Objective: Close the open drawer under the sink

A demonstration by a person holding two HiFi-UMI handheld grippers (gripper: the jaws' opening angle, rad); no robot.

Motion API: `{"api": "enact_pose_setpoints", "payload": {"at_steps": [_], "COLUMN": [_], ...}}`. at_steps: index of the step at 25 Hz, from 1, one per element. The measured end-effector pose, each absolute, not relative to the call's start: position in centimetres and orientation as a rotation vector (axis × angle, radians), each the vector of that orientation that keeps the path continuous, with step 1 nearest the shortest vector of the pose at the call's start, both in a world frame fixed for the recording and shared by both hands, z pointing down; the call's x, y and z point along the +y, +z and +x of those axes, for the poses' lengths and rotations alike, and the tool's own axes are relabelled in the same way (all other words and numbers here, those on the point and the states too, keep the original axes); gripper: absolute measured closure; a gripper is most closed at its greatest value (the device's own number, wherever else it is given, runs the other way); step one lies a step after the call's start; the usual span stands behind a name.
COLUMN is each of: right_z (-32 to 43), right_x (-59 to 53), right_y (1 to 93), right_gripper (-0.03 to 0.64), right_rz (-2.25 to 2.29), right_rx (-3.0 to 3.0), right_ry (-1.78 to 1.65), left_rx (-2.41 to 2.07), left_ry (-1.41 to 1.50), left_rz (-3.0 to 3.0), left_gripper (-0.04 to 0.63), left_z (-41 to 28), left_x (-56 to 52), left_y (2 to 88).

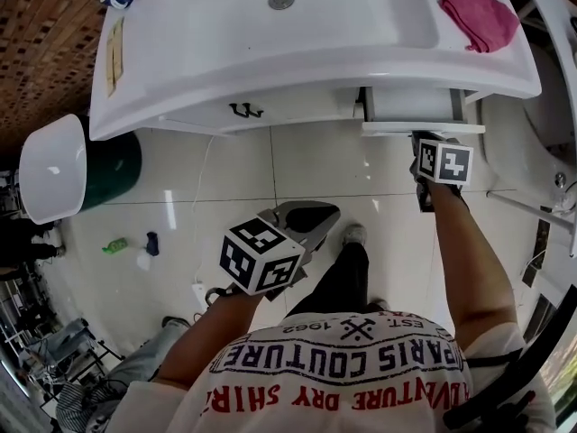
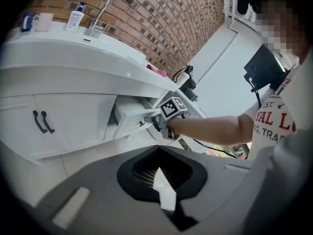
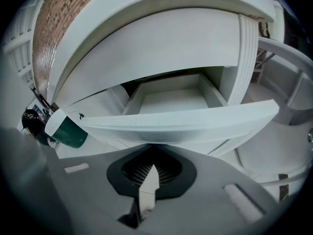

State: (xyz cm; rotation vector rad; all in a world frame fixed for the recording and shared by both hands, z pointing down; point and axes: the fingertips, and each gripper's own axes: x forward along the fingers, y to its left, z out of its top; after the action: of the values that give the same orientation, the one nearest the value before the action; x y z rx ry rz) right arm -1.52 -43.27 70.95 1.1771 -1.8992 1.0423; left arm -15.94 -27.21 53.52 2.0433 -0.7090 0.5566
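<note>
Right claw (image 3: 149,171), jaws together and empty, has the open drawer (image 3: 186,124) just ahead, its white front right against the tip. Left claw (image 2: 159,174), also closed on nothing, is well apart from it.

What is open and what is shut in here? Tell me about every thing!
drawer, open, looks empty inside.
cupboard doors, shut.
left gripper, jaws together, holding nothing.
right gripper, jaws together, tip at the drawer's front.
pink cloth, crumpled on the sink's edge.
sink, empty.
</note>
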Motion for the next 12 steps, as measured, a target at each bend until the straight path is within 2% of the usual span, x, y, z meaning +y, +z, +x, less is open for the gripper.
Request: {"api": "enact_pose_setpoints", "payload": {"at_steps": [12], "right_z": [-2.9], "right_x": [-49.4], "right_y": [71.1], "right_gripper": [0.611], "right_rz": [1.204], "right_rx": [-1.924], "right_ry": [0.980], "left_rx": [-0.746], "left_ry": [0.582], "left_rz": [2.001], "left_gripper": [0.604], "left_z": [-17.7], "left_x": [-27.0], "left_y": [55.0]}}
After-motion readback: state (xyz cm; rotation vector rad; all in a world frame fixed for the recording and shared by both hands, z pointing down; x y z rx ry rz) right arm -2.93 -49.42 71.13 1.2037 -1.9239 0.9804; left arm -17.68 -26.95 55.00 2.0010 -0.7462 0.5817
